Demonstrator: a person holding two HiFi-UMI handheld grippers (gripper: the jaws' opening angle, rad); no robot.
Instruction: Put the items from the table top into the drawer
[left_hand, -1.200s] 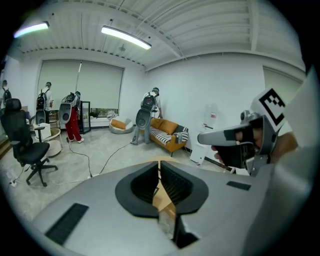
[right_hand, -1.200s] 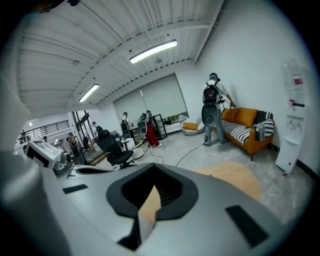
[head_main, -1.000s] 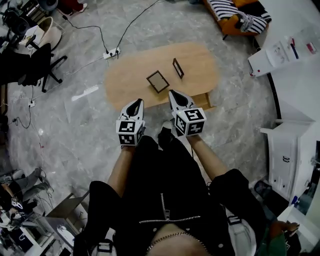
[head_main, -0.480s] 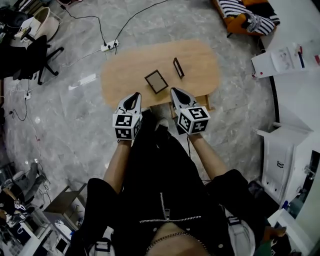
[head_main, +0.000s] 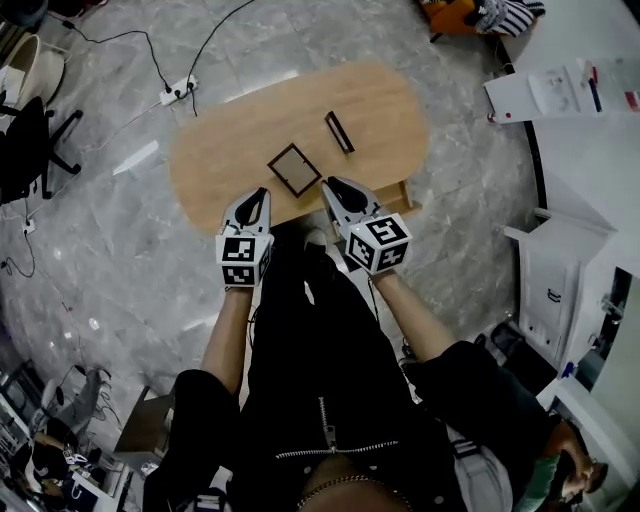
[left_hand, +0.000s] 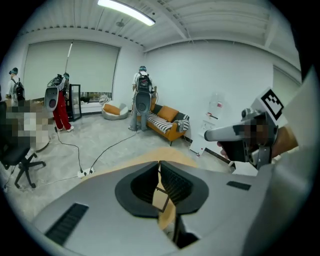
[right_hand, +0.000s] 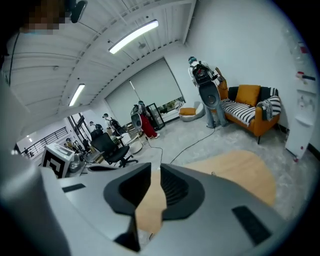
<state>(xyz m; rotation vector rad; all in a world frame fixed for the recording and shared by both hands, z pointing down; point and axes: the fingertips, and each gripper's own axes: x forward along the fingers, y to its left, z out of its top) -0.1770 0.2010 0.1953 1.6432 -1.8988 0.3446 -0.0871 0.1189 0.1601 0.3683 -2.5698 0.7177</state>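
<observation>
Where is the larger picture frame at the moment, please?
In the head view, the larger picture frame sits on the wooden table near its front edge, just left of the smaller frame.

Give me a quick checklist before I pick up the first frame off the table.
1. Right gripper jaws apart: ok. They have just been opening, with nothing between them.
2. Left gripper jaws apart: not ok, they are together.
3. Flat frame unobstructed on the table: ok.
4. Second frame apart from the flat one: ok.
5. Drawer open enough: cannot tell.
</observation>
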